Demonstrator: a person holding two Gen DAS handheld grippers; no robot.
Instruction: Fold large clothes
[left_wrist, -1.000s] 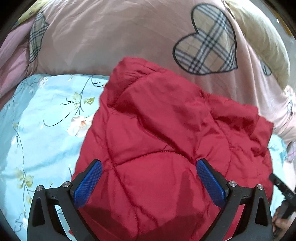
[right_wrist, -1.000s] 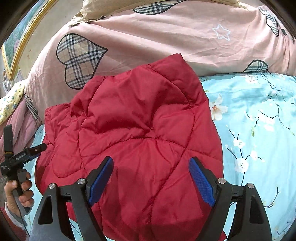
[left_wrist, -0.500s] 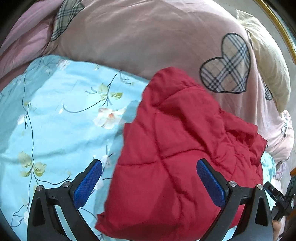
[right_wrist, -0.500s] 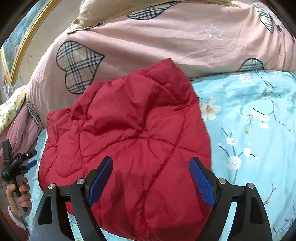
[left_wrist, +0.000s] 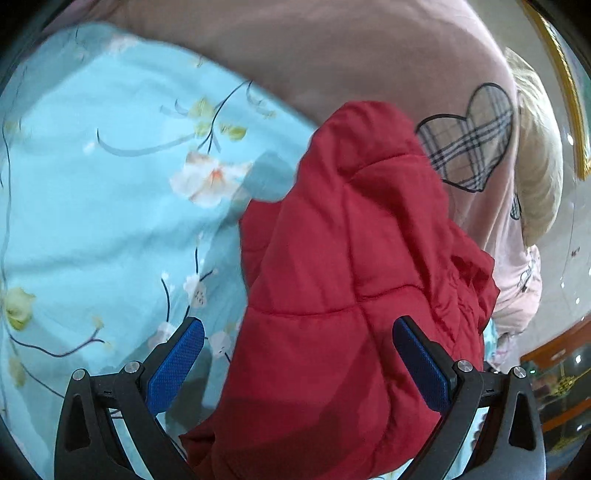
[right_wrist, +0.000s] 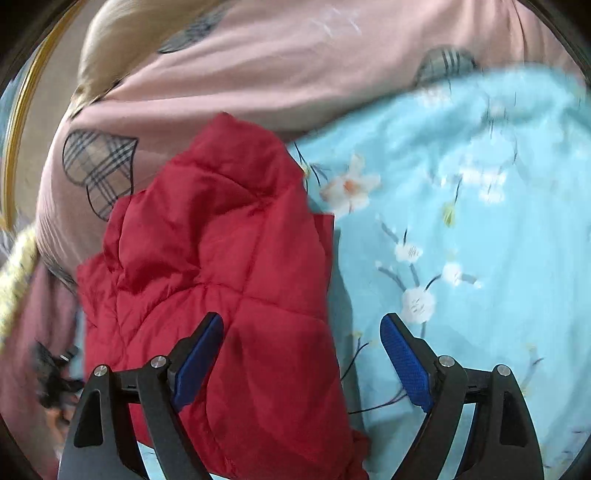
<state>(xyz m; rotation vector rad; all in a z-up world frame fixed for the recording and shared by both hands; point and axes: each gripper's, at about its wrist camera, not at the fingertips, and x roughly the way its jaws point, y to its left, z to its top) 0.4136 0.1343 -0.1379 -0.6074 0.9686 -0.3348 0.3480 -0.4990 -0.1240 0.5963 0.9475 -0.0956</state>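
My left tongs (left_wrist: 297, 354) and right tongs (right_wrist: 301, 347) gaped apart, empty, above the folded red quilted jacket (left_wrist: 343, 280) on the floral blue bedsheet (left_wrist: 110, 221).

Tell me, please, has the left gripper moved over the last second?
Yes. The left gripper has swung left: the red jacket, previously filling its jaws, now sits right, with floral sheet exposed.

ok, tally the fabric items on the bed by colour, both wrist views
Red: 1, quilted jacket, lying partly folded, held by neither tongs
Light blue: 1, floral sheet under the jacket
Pink: 1, duvet with plaid hearts behind the jacket
Cream: 1, pillow behind the duvet
Total: 4
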